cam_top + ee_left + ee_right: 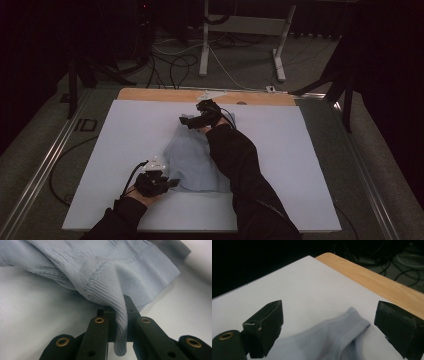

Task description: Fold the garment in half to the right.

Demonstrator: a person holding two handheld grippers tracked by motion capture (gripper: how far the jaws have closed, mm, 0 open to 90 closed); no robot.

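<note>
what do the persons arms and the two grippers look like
Both forearms wear dark, near-black long sleeves. The left gripper is black with a white block on top and a black cable looping off it. Its jaws are matt black bars with brass-ringed rivet holes. The right gripper is black too, with wedge-shaped black pads and a thin dark cable.

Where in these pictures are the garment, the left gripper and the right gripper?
Garment (192, 162): high view, middle of the pale blue knit.
Left gripper (120, 322): left gripper view, between its jaws, pinching a fold.
Right gripper (328, 322): right gripper view, the gap between its open jaws.
</note>
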